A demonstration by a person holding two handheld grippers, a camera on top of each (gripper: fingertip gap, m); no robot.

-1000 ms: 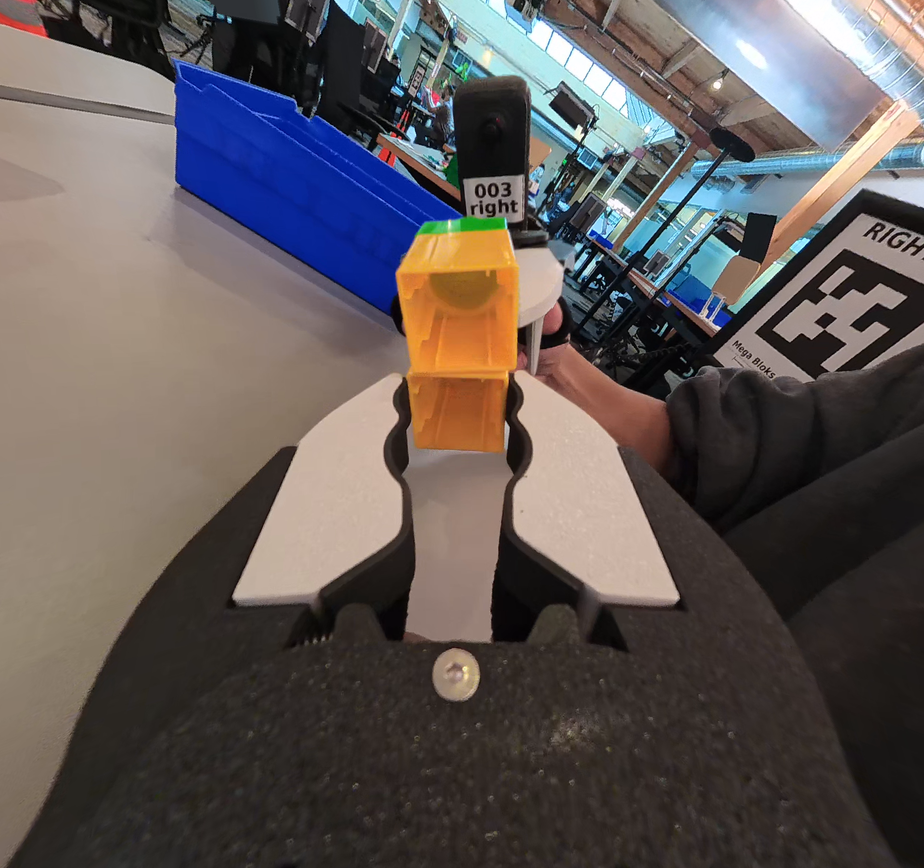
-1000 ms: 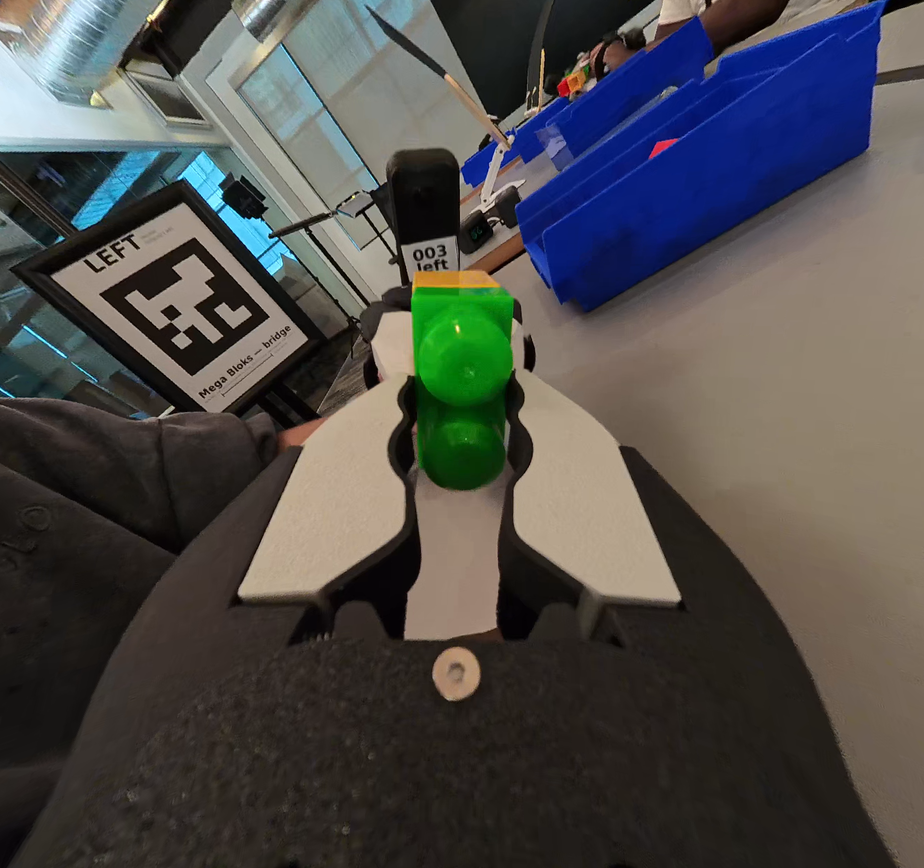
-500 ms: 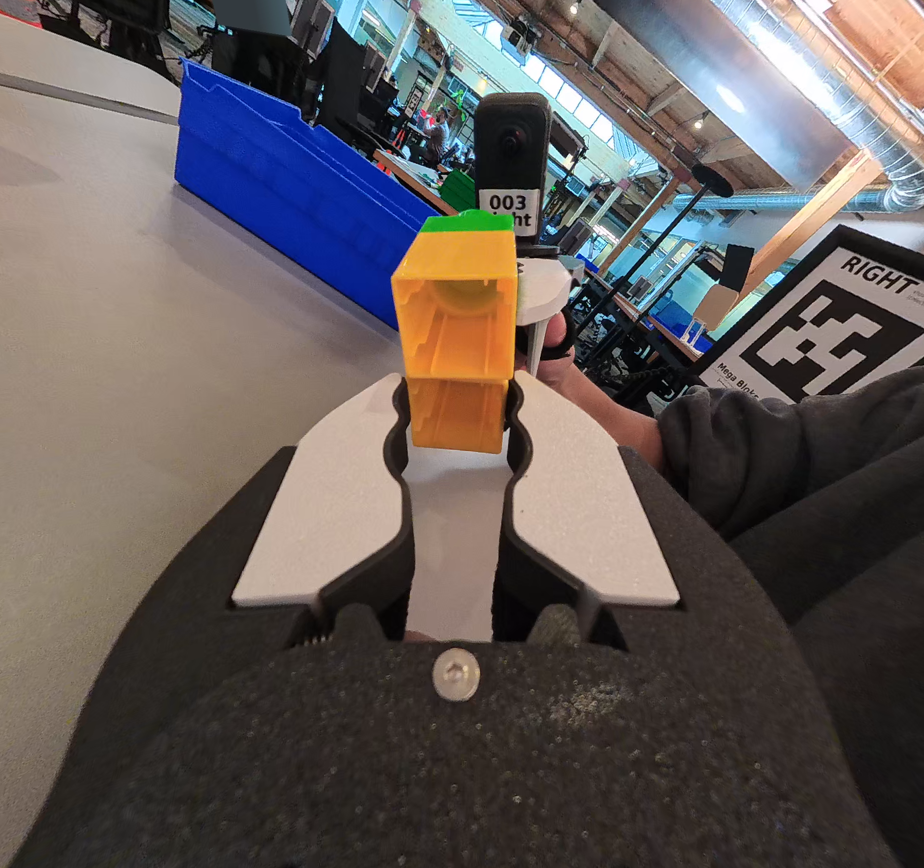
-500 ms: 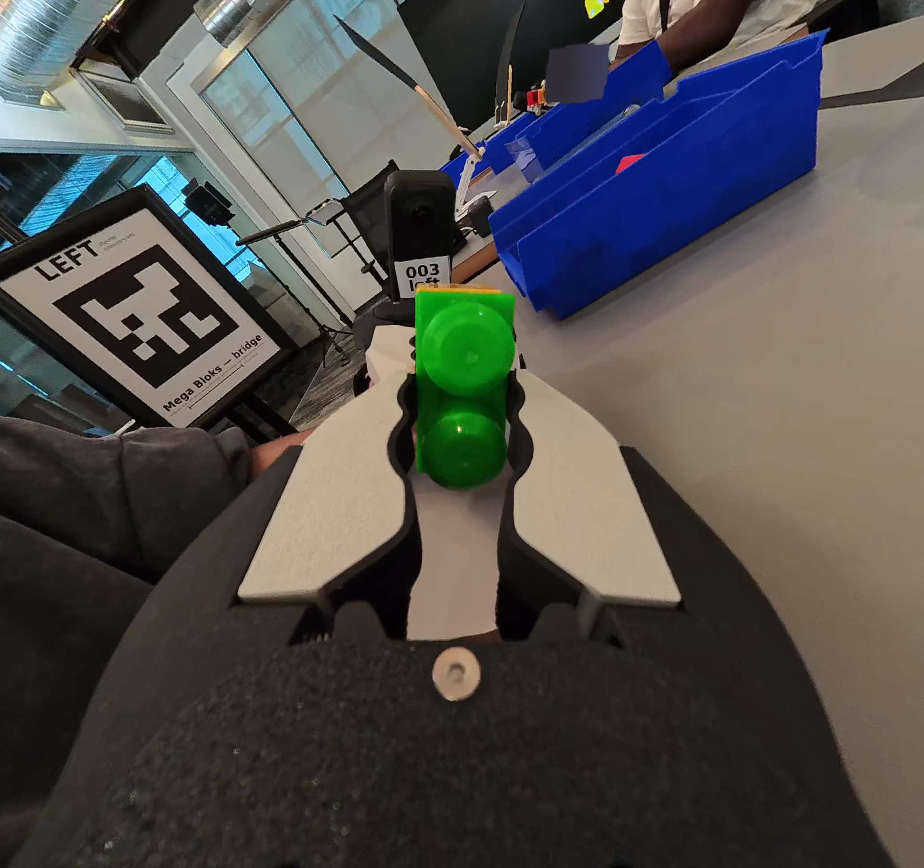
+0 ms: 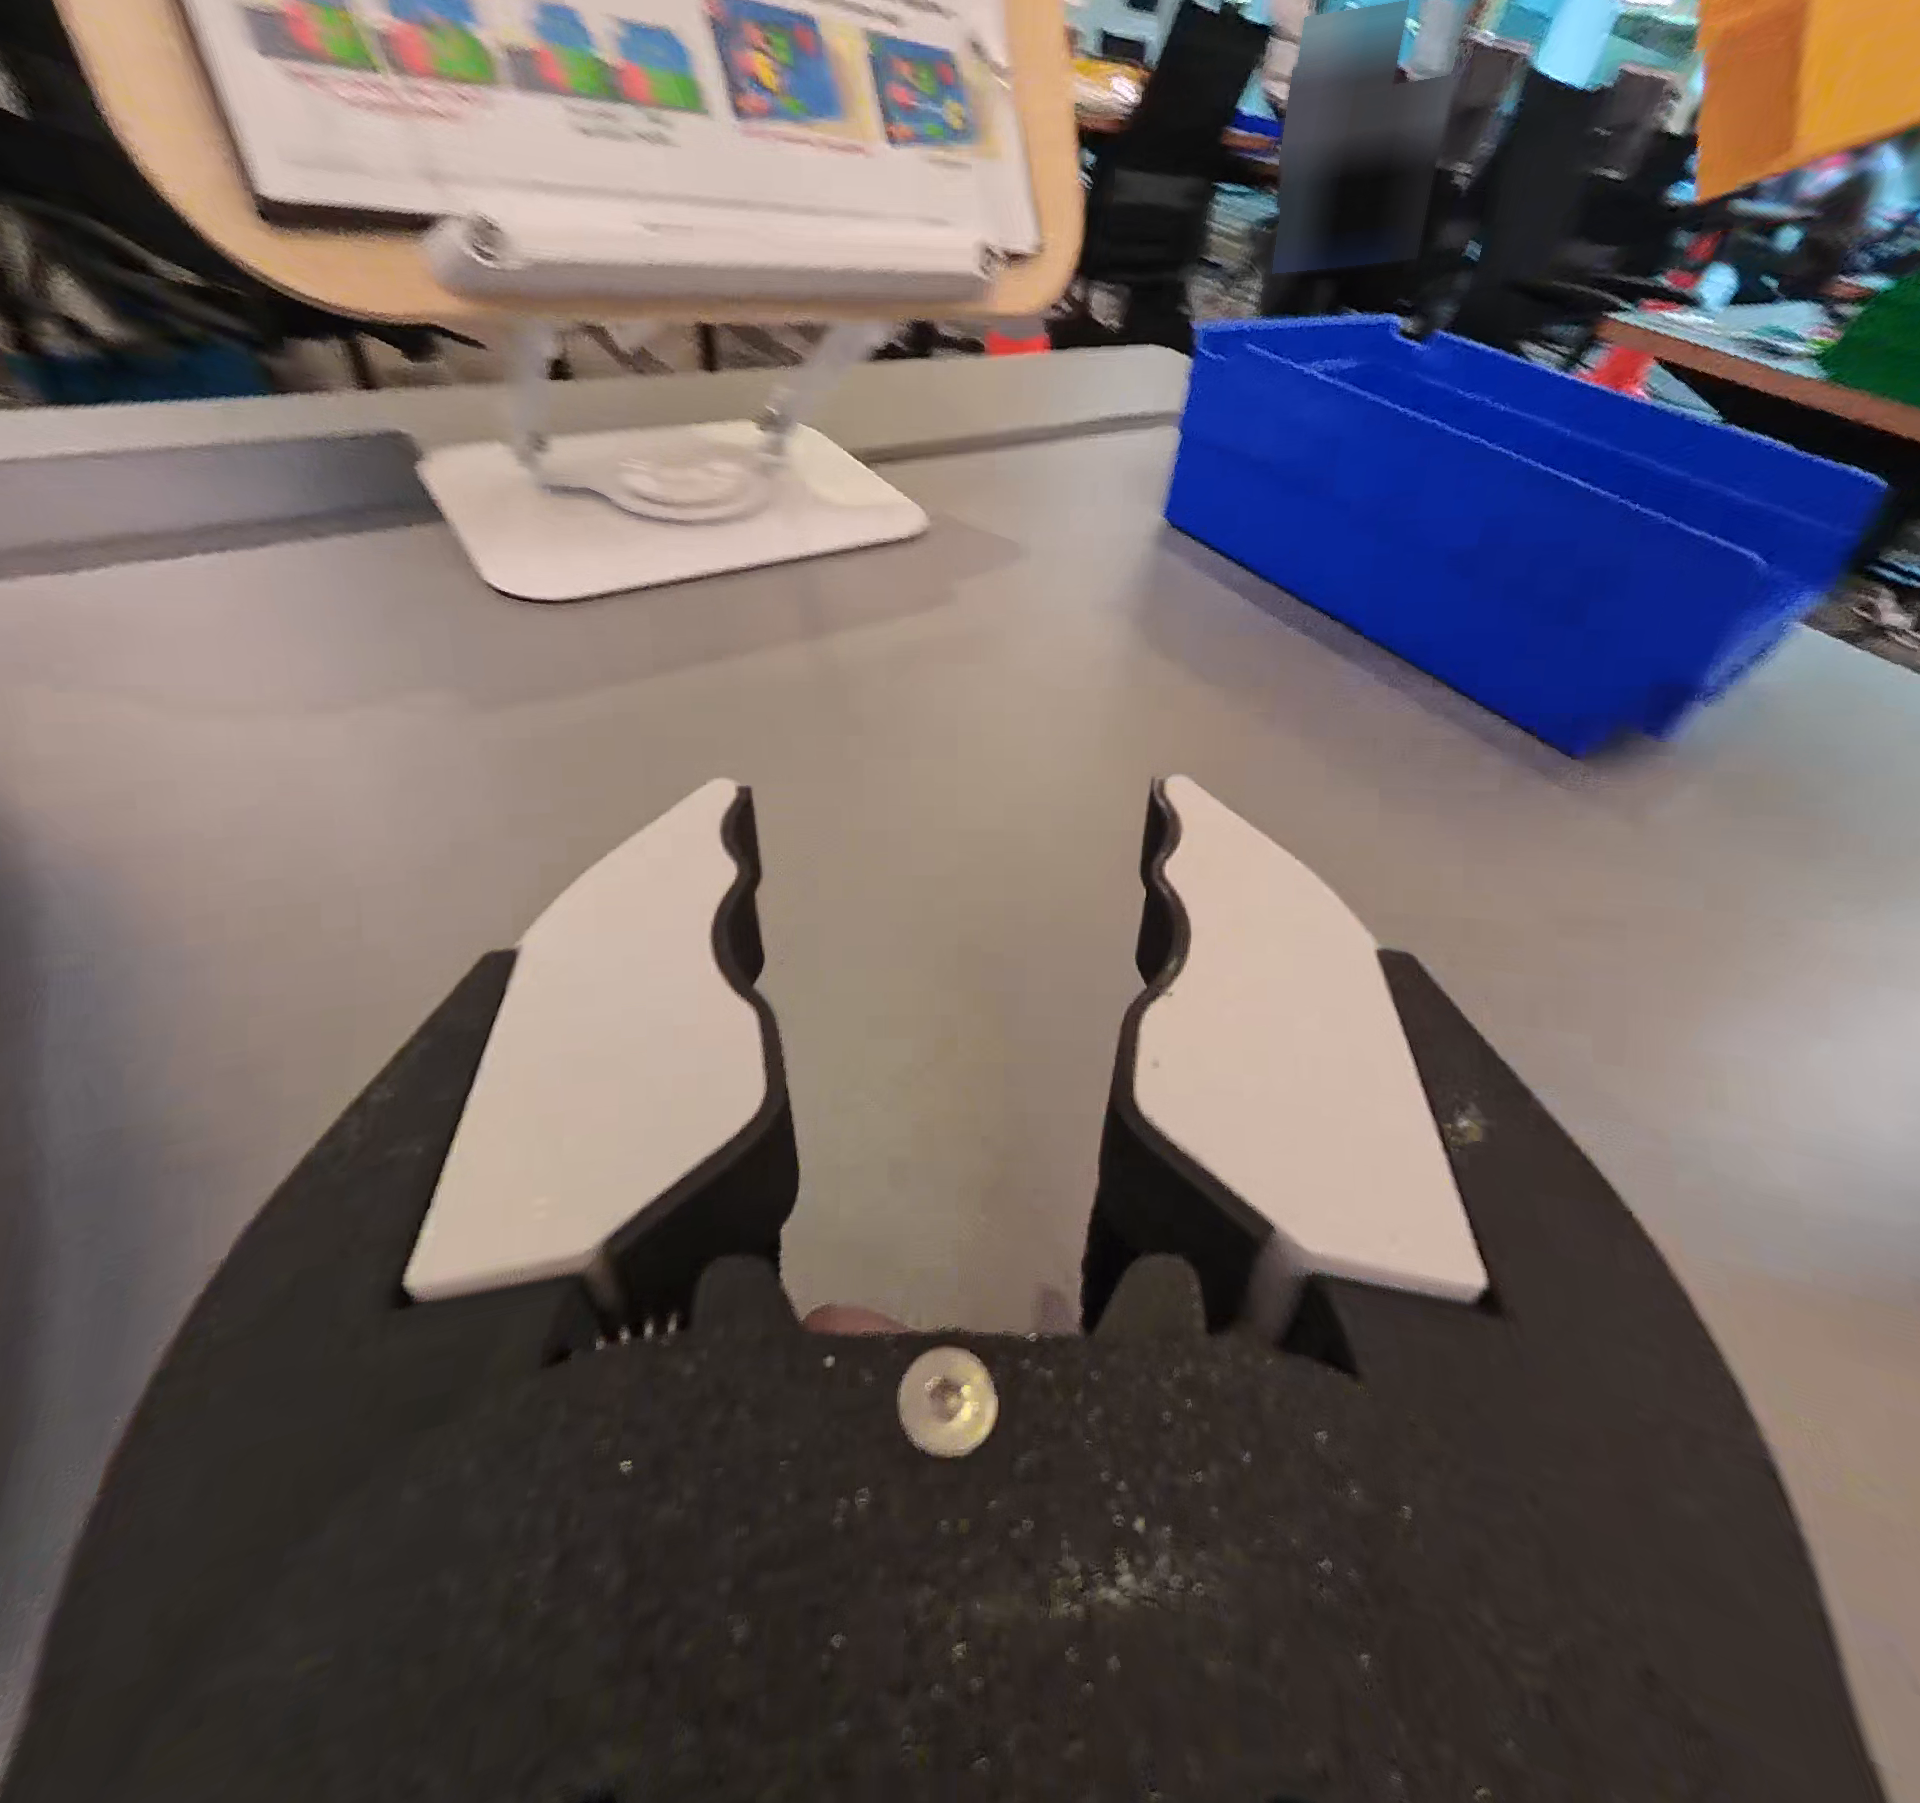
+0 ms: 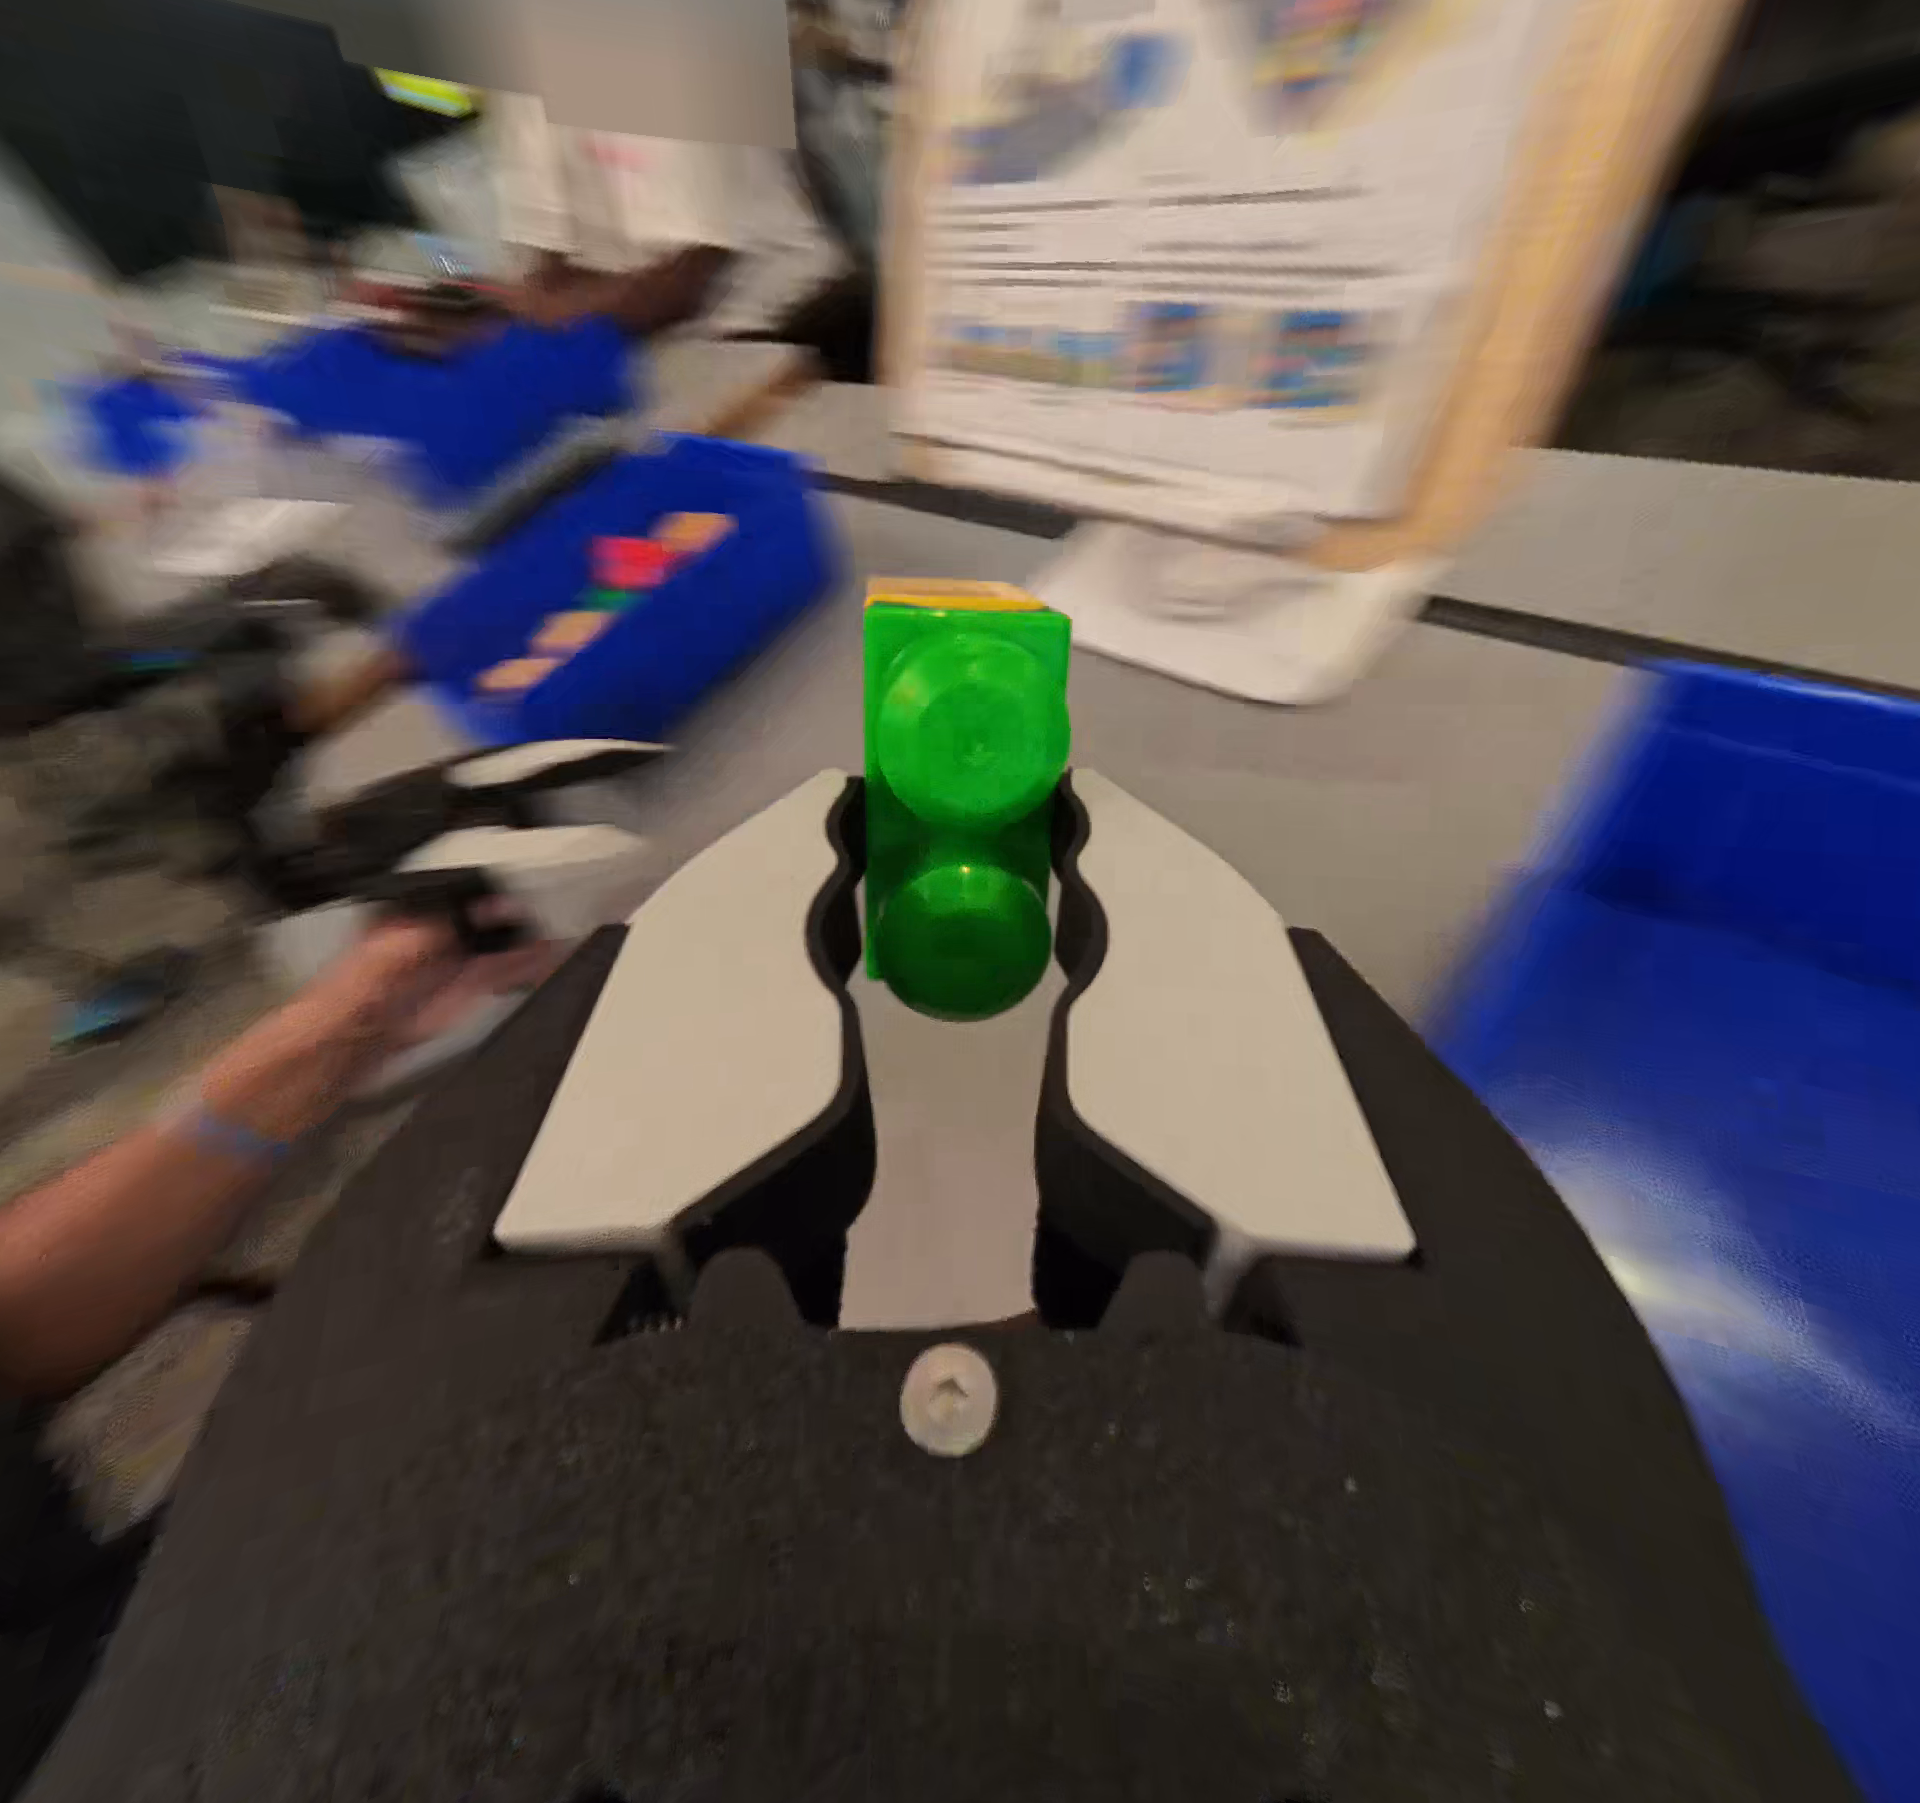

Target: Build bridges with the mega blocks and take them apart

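Left gripper let go; right gripper carries the joined blocks.

Left wrist view: the left gripper (image 5: pixel 948 906) has its jaws spread wide with nothing between them, over bare grey table (image 5: pixel 312 766). A blue bin (image 5: pixel 1507 548) sits at 2 o'clock, an instruction board on a white stand (image 5: pixel 665 506) at 11 o'clock, and an orange block (image 5: pixel 1808 28) shows at the top right corner. Half a second ago these jaws were clamped on that orange block; now they are released and turned away.

Right wrist view: the right gripper (image 6: pixel 961 880) is clenched on the green block (image 6: pixel 966 787), with an orange block's edge (image 6: pixel 951 595) joined behind it. A second blue bin (image 6: pixel 1714 1078) lies at 3 o'clock. The frame is blurred, unlike before. Likely next is dropping or parting the pair: keep the squeeze firm and slow down over the bin.
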